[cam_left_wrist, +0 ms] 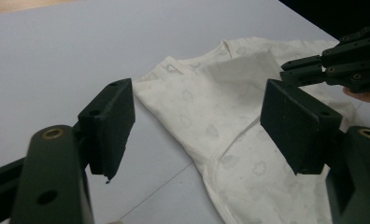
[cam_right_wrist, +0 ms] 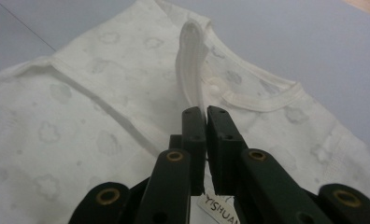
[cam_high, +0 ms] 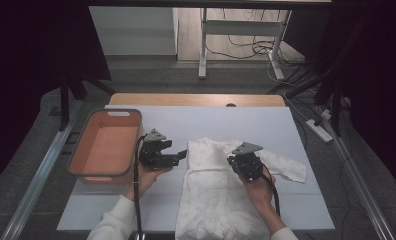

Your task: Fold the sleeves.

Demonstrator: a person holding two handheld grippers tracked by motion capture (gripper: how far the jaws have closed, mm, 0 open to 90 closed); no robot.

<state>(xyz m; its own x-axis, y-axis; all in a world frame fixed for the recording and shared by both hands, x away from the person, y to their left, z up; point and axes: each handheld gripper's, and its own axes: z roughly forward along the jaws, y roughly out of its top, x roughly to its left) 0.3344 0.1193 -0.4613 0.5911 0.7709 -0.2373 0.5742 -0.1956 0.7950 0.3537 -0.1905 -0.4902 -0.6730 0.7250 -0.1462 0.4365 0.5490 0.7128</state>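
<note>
Right gripper view: right gripper (cam_right_wrist: 205,114) fingers pinch garment (cam_right_wrist: 127,107) placket.

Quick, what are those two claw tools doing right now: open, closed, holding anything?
Left gripper: open, holding nothing, beside the white baby garment.
Right gripper: shut on the garment's front placket, pinching a fold of it.

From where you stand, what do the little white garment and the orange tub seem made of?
Garment: soft cotton-like knit, matte, faint cloud print, folds limply; exact fibre unclear. Tub: probably moulded plastic, smooth orange inside with a grey rim and rounded corners.
</note>
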